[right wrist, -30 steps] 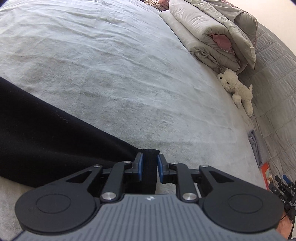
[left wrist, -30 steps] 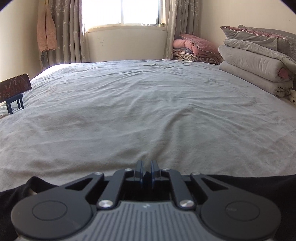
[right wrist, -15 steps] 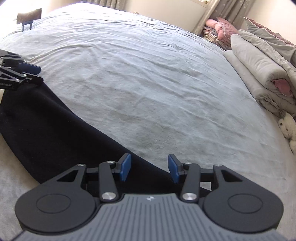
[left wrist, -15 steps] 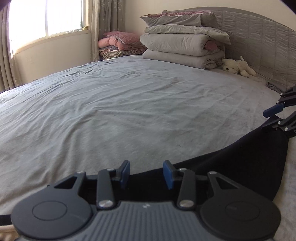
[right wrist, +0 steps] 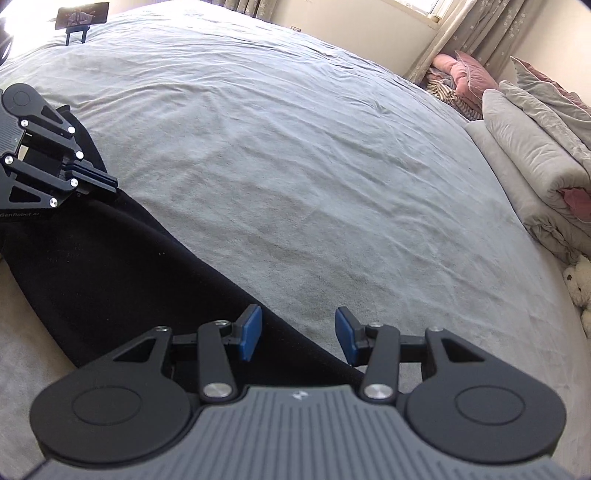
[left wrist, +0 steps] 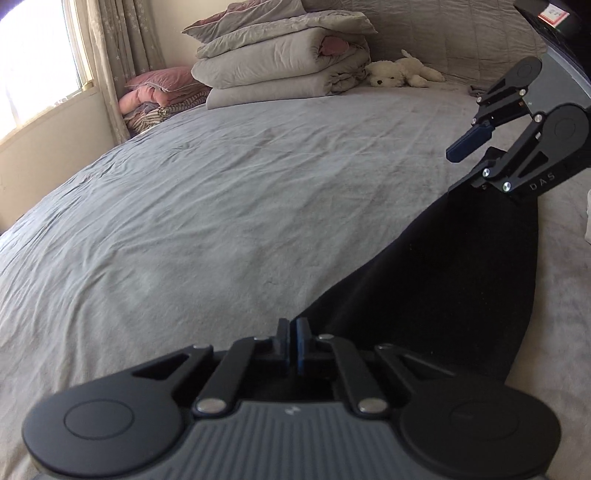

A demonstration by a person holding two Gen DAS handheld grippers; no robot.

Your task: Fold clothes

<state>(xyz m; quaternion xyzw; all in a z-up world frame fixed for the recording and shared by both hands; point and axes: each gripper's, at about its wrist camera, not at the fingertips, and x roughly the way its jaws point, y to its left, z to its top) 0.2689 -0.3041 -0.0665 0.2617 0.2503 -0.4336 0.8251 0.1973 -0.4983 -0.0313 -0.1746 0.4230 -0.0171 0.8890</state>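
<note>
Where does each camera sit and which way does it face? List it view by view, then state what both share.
Left wrist: sits on the left gripper, fingers shut at the black garment's edge; looks across the grey bed to the folded duvets and white plush dog; the right gripper shows.
Right wrist: sits on the right gripper, fingers open over the garment's edge; faces the curtain corner; the left gripper shows.
Shared: bed, garment, duvets, both grippers.

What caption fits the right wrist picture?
Open right gripper over a black garment on the grey bed.
</note>
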